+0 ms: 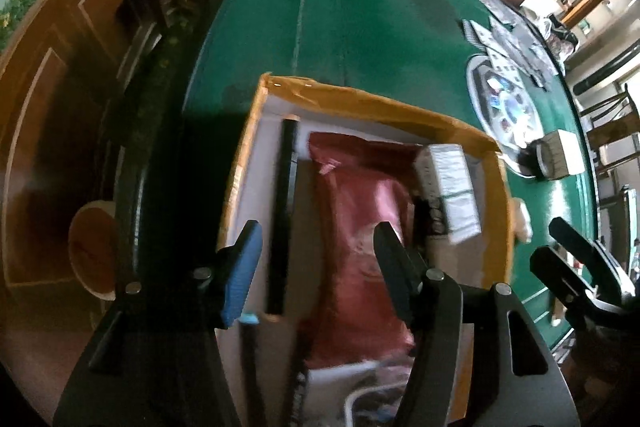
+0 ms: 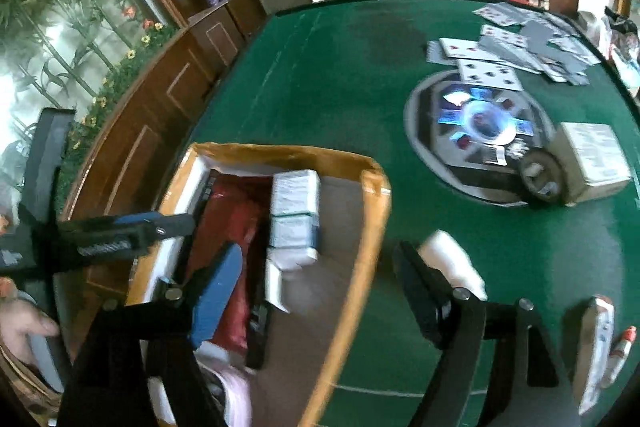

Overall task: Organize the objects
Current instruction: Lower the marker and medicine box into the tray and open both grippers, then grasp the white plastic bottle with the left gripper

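Note:
An open cardboard carton (image 1: 360, 99) with a yellow-brown taped rim sits on the green table. Inside lie a red pouch (image 1: 360, 207), a long black item (image 1: 284, 207) along its left wall and a white box (image 1: 452, 187) at its right. My left gripper (image 1: 316, 259) hovers open over the pouch and holds nothing. In the right wrist view the carton (image 2: 280, 151), the pouch (image 2: 232, 211) and the white box (image 2: 294, 215) show again. My right gripper (image 2: 316, 287) hangs open above the carton's near right side, empty. The left gripper (image 2: 180, 223) reaches in from the left.
On the green felt (image 2: 320, 67) are a round centre panel (image 2: 480, 131), scattered playing cards (image 2: 520, 43), a small pale box (image 2: 596, 159), a tape roll (image 2: 540, 175), a white object (image 2: 452, 263) beside the carton and a white packet (image 2: 596, 347). Wooden cabinets (image 1: 60, 87) stand beyond the table's left edge.

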### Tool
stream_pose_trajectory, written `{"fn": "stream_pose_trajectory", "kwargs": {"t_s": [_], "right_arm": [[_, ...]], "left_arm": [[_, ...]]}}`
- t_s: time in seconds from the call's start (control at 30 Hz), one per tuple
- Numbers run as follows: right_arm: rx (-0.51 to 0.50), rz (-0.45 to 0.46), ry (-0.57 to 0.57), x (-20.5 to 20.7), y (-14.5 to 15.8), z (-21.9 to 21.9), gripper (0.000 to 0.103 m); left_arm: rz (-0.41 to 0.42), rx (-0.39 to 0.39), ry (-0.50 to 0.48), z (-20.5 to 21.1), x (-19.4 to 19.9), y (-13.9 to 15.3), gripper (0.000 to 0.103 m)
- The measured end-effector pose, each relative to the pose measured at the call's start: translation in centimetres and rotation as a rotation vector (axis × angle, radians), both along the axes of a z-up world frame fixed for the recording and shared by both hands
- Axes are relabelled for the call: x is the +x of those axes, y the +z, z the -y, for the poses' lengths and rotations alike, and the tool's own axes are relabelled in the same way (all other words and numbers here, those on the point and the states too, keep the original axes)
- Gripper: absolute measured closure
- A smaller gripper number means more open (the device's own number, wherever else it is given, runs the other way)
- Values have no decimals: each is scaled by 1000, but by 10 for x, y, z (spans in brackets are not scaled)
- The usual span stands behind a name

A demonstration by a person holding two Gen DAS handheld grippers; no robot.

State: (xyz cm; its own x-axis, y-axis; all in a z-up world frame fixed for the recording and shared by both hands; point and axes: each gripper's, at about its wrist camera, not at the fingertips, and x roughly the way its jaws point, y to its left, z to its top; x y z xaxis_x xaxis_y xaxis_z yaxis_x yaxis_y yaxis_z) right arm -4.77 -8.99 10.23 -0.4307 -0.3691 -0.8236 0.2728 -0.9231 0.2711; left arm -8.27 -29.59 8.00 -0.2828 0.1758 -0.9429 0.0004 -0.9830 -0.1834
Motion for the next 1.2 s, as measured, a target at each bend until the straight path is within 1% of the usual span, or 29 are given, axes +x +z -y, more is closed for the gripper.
{"fn": "stream_pose_trajectory", "kwargs": {"t_s": [0.1,0.23,0.37,0.53,0.7,0.83,0.93,1.0,1.1,1.13,1.2], "right_arm": [[17,-2,-24,6,0,-24,24],[24,12,-84,7,-2,-62,24],[20,22,-142,8,0,-98,24],[27,18,-182,10,3,-132,24],[39,16,-232,12,4,-166,24],[28,29,-274,10,0,-190,24],[13,42,-289,8,-3,-200,24],[5,43,-283,7,-4,-203,24],[-3,40,-270,7,-4,-205,24],[-5,42,-269,7,-5,-205,24],[-10,46,-268,6,-6,-208,24]], "left_arm": [[-1,14,-10,-13,7,7,45],[-4,30,-36,-38,12,13,45],[-20,51,-74,-72,13,22,45],[-33,79,-134,-119,14,31,45],[-23,94,-175,-159,17,32,45],[-3,114,-191,-188,20,26,45],[6,95,-186,-207,21,18,45],[19,77,-154,-217,17,10,45],[52,85,-92,-226,5,-4,45],[55,71,-76,-229,3,-8,45],[54,16,-51,-236,-4,-18,45]]}}
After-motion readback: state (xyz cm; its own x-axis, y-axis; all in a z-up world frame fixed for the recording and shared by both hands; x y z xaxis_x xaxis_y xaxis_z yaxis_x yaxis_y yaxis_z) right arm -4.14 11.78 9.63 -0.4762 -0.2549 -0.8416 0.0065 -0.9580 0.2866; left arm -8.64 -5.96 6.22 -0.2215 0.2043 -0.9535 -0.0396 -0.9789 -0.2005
